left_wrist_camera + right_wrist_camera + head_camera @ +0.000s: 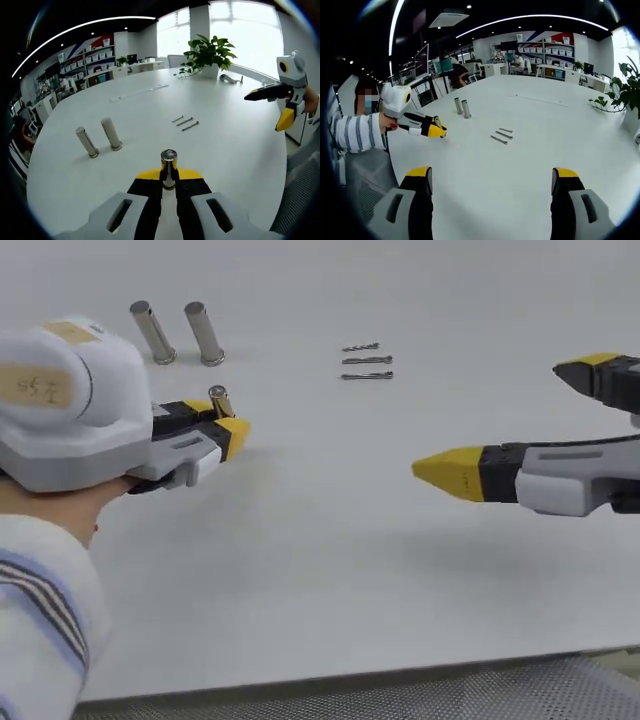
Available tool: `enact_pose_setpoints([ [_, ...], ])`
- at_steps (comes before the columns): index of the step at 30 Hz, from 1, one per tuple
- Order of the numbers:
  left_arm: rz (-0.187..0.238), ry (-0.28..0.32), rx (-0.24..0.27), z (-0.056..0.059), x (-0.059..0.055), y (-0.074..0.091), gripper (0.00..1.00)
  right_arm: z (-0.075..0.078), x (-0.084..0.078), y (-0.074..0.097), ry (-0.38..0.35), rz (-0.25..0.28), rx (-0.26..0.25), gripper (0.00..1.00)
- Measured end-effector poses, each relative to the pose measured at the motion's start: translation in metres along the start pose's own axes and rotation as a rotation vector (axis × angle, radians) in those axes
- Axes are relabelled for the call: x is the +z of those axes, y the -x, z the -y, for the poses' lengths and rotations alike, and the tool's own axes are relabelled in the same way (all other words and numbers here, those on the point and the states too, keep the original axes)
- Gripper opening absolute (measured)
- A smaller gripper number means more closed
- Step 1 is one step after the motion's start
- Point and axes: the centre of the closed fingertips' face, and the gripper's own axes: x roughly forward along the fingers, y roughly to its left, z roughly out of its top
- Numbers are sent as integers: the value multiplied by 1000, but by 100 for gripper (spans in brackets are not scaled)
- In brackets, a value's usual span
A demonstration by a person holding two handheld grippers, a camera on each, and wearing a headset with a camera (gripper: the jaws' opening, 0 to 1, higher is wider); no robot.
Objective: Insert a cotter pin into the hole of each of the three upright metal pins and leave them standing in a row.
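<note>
My left gripper (228,420) is shut on one upright metal pin (219,400), whose round top (169,156) sticks up between the yellow tips. Two more metal pins (152,333) (205,334) stand side by side on the white table at the far left. Three cotter pins (366,361) lie in a stack of parallel lines at mid-table, also seen in the left gripper view (185,121) and the right gripper view (501,135). My right gripper (510,425) hovers at the right, open wide, with nothing between its fingers (420,177).
The white table (330,540) has a front edge near the bottom of the head view. A potted plant (209,52) stands at the table's far end. A person's striped sleeve (35,630) holds the left gripper. Shelves and desks fill the room behind.
</note>
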Motion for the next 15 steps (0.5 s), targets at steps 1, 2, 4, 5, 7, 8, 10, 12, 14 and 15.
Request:
enact_pose_setpoints([
  [1, -3, 7, 4, -1, -2, -1, 5, -1, 0, 0, 0, -1, 2, 98],
  [2, -2, 10, 10, -2, -2, -2, 5, -1, 0, -1, 0, -2, 4, 98],
  [4, -3, 26, 19, -4, -4, -3, 5, -1, -1, -1, 2, -4, 8, 98],
  [5, 0, 47, 25, -5, -5, -3, 5, -1, -1, -1, 4, -4, 10, 98],
  [7, 2, 67, 33, -7, -7, -4, 5, -2, 0, -2, 6, -5, 12, 98],
  [8, 1, 69, 40, -8, -8, -4, 5, -2, 0, -2, 6, -5, 13, 98],
  [10, -4, 92, 69, -12, -10, -4, 5, -3, 0, -3, 4, -9, 15, 98],
  [12, 1, 112, 78, -14, -11, -4, 5, -3, -1, -4, -3, -12, 11, 98],
  [14, 4, 127, 79, -14, -12, -4, 5, -3, -1, -4, 0, -9, 15, 98],
  [15, 7, 133, 80, -14, -12, -4, 5, -3, 0, -5, 1, -8, 15, 98],
])
